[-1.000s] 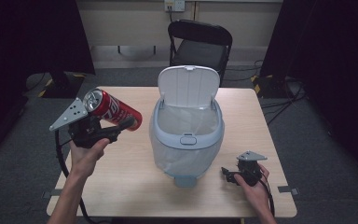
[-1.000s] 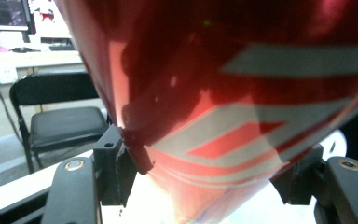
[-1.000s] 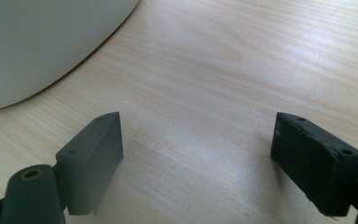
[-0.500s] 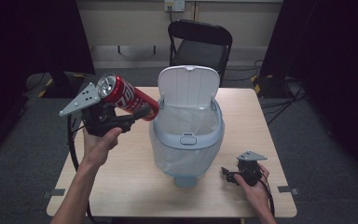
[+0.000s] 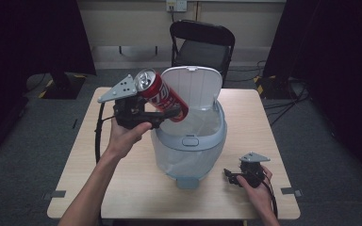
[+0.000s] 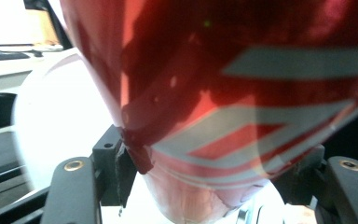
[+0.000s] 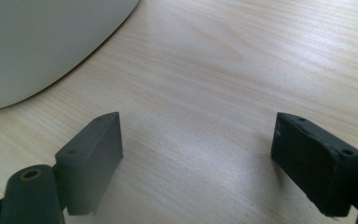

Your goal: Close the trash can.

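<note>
The person's left forearm reaches up from the near left, its hand raising the left gripper (image 5: pixel 162 114) with fingers (image 6: pixel 72 186) clamped wide, while the right hand rests low at the near right, its right gripper (image 7: pixel 198 158) pointing left with fingers spread open.

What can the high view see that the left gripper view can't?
High view alone: the whole wooden table, the black folding chair behind it, the bin's clear liner bag, and the right hand-held gripper resting open on the table near the front right corner.

Left gripper view alone: a close look at the grey-white stripes on the can and the two black jaws pressing its sides.

Both: the red soda can gripped by the left hand-held gripper, tilted over the pale blue trash bin, whose white lid stands open.
</note>
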Demonstrator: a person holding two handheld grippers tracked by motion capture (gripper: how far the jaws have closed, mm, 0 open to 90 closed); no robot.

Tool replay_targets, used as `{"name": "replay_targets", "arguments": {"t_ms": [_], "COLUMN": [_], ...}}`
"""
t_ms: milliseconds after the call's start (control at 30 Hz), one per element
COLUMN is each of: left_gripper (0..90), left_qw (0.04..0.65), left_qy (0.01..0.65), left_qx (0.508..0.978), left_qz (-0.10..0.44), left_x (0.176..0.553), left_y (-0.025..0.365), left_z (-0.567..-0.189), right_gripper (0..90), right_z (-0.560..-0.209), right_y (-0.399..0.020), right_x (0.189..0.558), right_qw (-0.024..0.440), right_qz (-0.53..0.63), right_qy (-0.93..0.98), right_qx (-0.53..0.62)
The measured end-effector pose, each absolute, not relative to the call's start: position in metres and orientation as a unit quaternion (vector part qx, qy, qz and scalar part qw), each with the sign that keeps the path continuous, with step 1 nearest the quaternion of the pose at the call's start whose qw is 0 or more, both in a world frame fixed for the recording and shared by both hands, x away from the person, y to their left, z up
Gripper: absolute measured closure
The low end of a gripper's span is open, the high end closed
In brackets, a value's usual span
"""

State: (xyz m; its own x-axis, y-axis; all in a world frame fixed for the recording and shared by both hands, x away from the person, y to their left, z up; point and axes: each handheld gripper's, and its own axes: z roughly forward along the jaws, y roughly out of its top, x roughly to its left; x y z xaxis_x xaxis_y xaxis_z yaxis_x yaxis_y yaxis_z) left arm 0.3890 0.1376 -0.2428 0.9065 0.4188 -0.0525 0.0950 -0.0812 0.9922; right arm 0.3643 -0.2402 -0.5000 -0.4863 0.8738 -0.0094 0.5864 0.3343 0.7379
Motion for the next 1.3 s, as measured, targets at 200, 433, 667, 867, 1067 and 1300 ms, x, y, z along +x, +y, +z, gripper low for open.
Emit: {"name": "replay_targets", "arguments": {"t_ms": [200,433,667,867,1067,1300], "left_gripper": [33.5,30.1,30.5,36.6,45.7,47.9], "left_qw": [0.626,0.592,0.593,0.602,0.602,0.608], "left_qy": [0.165,0.173,0.166,0.177,0.200,0.235], "left_qx": [0.755,0.782,0.783,0.771,0.763,0.746], "left_qz": [0.105,0.091,0.092,0.106,0.120,0.140], "left_x": [0.400,0.410,0.409,0.409,0.412,0.424], "left_y": [0.114,0.099,0.099,0.118,0.143,0.171], "left_z": [-0.239,-0.242,-0.244,-0.247,-0.250,-0.252], "right_gripper": [15.0,14.1,13.3,13.2,13.1,13.0], "right_z": [-0.500,-0.500,-0.500,-0.500,-0.500,-0.500], "right_y": [-0.240,-0.240,-0.240,-0.239,-0.239,-0.239], "right_x": [0.364,0.365,0.365,0.365,0.366,0.366], "right_qw": [0.208,0.206,0.206,0.206,0.205,0.205], "right_qz": [0.345,0.345,0.345,0.345,0.345,0.344], "right_qy": [0.790,0.791,0.792,0.792,0.792,0.792], "right_qx": [0.462,0.461,0.459,0.459,0.459,0.460]}}
